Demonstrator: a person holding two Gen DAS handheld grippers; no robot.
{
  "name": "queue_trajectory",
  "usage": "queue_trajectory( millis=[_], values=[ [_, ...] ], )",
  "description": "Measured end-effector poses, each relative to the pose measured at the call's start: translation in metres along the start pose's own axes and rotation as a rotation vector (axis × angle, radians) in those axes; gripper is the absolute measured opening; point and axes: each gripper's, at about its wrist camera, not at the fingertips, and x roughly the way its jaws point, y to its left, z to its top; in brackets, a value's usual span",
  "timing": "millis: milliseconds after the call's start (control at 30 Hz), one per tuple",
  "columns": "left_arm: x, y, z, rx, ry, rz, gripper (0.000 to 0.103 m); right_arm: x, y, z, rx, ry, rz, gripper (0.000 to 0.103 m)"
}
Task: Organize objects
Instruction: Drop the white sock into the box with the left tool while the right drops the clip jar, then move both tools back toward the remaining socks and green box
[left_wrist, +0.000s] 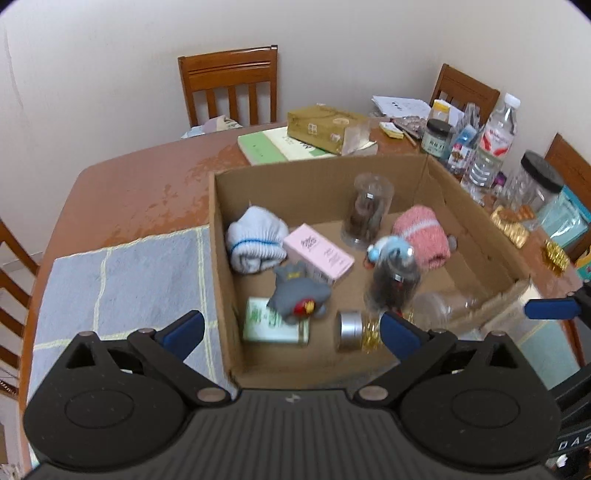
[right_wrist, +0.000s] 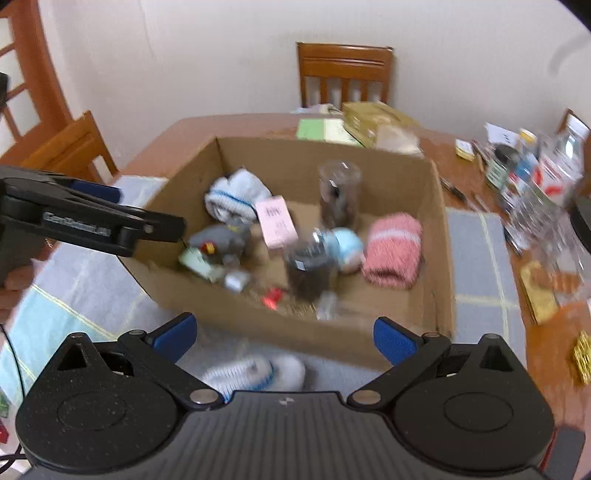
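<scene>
Both pairs of fingers are wide apart and hold nothing. My right gripper (right_wrist: 284, 338) hangs over the near edge of the desk (left_wrist: 140, 188), on the blue mat (left_wrist: 122, 280). A white rolled sock (right_wrist: 255, 371) lies on that mat, just under and between my right fingers (right_wrist: 173, 338). It is outside the cardboard box (right_wrist: 325, 336), close beside the box's near wall. I think this sock is the next thing to put away.

It looks like the sock's long side runs across, from one finger toward the other, though the picture is blurry. So I would go down onto it and pinch it around the middle.

My left gripper (left_wrist: 291, 330) is over the near left corner of the box, above a grey soft toy (left_wrist: 299, 295) and a green packet (left_wrist: 273, 325) that lie inside. From the right camera I see it out to the left side. It is farther from the sock, so my right hand is the nearer one for this job.

A pink sock roll (left_wrist: 421, 236) and a pink carton (left_wrist: 317, 256) already lie in the box.
</scene>
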Motion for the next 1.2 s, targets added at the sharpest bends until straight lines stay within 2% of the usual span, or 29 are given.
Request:
queue_trajectory(
  millis=[267, 567, 867, 1200],
  values=[
    [-0.017, -0.010, -0.032, 0.029, -0.036, 0.025, 0.101, -0.005, -0.004, -0.039, 0.022, 0.030, -0.088, 0.103],
    [-0.020, -0.019, -0.060, 0.008, -0.024, 0.037, 0.101, 0.004, -0.023, -0.062, 0.188, 0.073, -0.137, 0.103],
    [-0.018, -0.021, -0.074, 0.020, 0.017, 0.019, 0.101, 0.016, -0.034, -0.073, 0.260, 0.103, -0.147, 0.103],
    [-0.015, -0.021, -0.084, 0.016, 0.048, 0.024, 0.101, 0.027, -0.031, -0.090, 0.250, 0.147, -0.153, 0.103]
  ],
)
